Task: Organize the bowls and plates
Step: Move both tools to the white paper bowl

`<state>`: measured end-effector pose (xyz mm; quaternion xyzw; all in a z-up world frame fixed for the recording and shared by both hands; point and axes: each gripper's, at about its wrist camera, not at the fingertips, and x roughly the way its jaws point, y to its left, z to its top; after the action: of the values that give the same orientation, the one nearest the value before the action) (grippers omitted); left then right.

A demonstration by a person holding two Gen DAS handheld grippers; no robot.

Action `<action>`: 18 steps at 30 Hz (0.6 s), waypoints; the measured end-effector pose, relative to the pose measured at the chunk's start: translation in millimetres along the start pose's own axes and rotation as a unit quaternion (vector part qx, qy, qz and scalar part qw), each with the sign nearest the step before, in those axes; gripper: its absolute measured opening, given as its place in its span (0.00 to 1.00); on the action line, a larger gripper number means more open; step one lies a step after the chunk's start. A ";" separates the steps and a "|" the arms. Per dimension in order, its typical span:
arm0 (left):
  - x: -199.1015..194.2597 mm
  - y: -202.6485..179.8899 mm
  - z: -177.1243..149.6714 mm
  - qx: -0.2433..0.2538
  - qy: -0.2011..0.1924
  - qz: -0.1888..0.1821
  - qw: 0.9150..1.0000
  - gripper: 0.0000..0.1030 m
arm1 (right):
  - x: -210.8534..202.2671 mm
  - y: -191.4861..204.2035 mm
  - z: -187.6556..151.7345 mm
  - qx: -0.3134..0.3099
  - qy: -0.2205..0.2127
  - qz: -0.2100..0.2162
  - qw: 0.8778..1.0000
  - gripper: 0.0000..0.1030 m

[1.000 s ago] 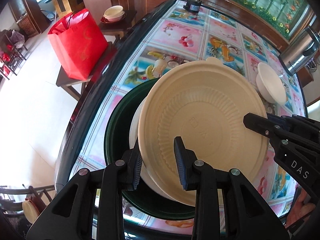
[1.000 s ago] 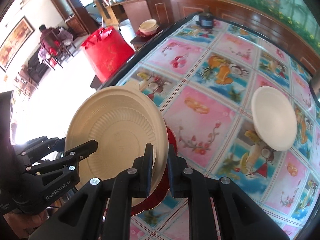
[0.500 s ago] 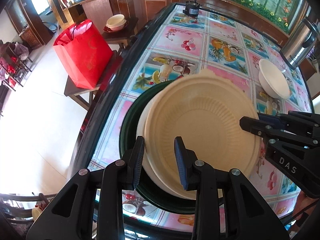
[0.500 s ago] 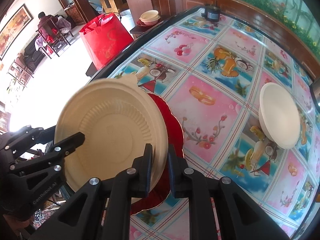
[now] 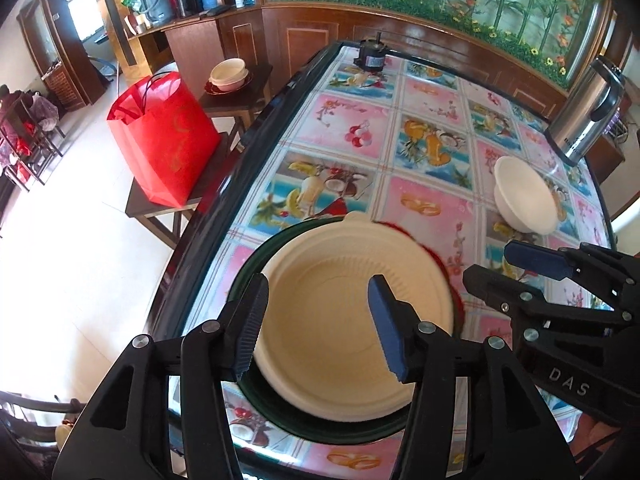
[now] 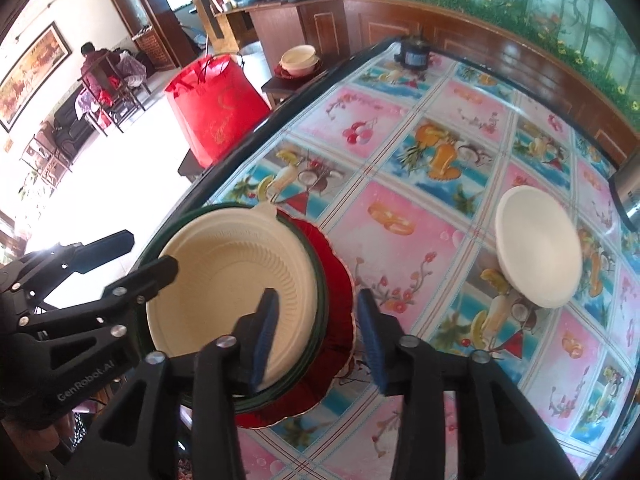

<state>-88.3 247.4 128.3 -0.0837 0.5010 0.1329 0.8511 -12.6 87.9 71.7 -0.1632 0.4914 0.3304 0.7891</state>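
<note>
Fingers on left gripper [image 5: 316,320] and right gripper [image 6: 318,340] just opened, both apart, nothing clamped. Beige bowl [image 5: 352,320] sits below them, nested in green plate [image 5: 248,272] on worktop [image 5: 432,128].

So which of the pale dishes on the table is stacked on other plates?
The beige ribbed dish near the table edge, sitting on a dark green plate over a red one; the white bowl stands alone.

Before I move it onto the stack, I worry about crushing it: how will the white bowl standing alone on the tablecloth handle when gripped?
The white, thin-walled moulded bowl looks like light pulp, so its rim would probably flex under a hard squeeze. It stands upright on a narrower base, so a sideways push may tip or slide it on the glossy fruit-print tablecloth.
</note>
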 end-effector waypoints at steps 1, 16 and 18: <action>-0.6 -3.6 2.4 0.001 -0.003 -0.002 1.000 0.51 | -2.3 -1.9 -0.1 0.003 -0.003 -0.002 1.000 0.47; -4.4 -88.2 48.3 0.046 -0.037 -0.051 0.997 0.59 | -52.9 -101.8 -15.1 0.106 -0.045 -0.053 0.992 0.63; -1.0 -100.6 51.9 0.053 -0.034 -0.054 0.997 0.59 | -59.8 -117.9 -19.2 0.119 -0.047 -0.063 0.990 0.64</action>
<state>-14.5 166.0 155.2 -0.0608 0.4727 0.0627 0.8769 37.1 -30.8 107.7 -0.0833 0.4786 0.2260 0.8443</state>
